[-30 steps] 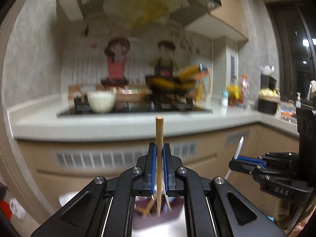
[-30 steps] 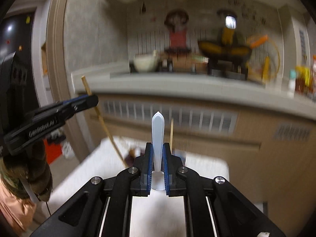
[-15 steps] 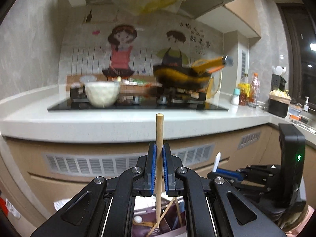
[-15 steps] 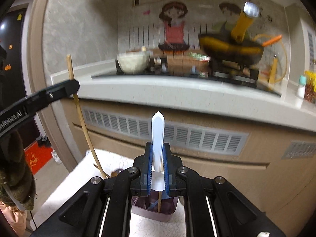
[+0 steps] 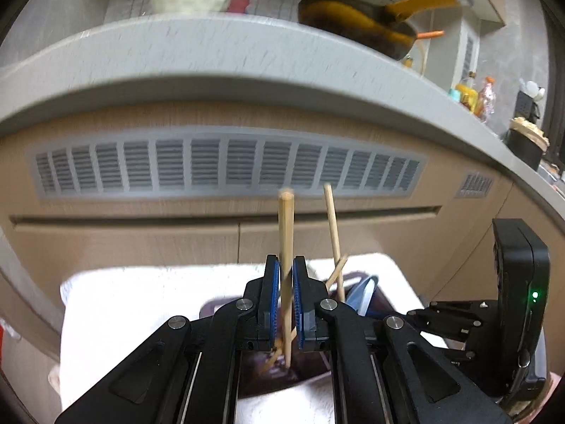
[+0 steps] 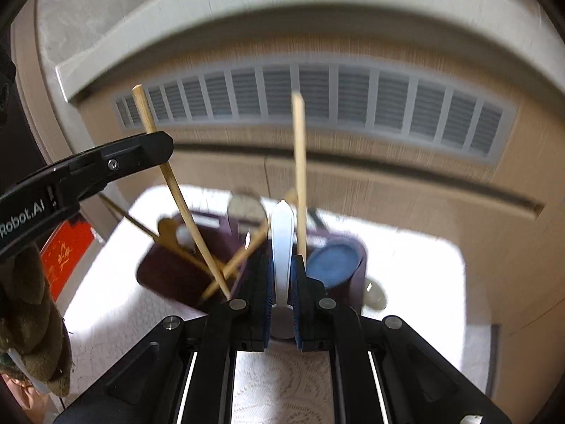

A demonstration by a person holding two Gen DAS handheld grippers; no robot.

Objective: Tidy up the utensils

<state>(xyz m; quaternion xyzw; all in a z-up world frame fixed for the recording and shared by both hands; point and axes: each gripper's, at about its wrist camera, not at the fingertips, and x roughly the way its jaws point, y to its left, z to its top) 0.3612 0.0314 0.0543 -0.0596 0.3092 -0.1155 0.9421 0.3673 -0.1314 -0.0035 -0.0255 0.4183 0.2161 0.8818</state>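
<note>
We find the left gripper [image 5: 286, 304] clamped on a wooden chopstick [image 5: 285, 247], held near upright, its lower end inside the dark purple utensil holder [image 6: 166, 275]. The right gripper [image 6: 282, 293] is closed on a white spoon handle [image 6: 281, 243] just above the same holder (blurred, standing on a white cloth [image 6: 116, 311]). We also note another chopstick [image 6: 300, 176] and a blue spoon [image 6: 332, 261] in it.

Chopsticks [image 6: 299, 176] and spoons [image 6: 246, 208] project upward from the dark holder [image 6: 169, 275], obstructing its opening. The cabinet front [image 6: 388, 183] blocks passage beyond the tabletop's [image 6: 423, 275] far edge. White tabletop lies bare along the left and right edges.
</note>
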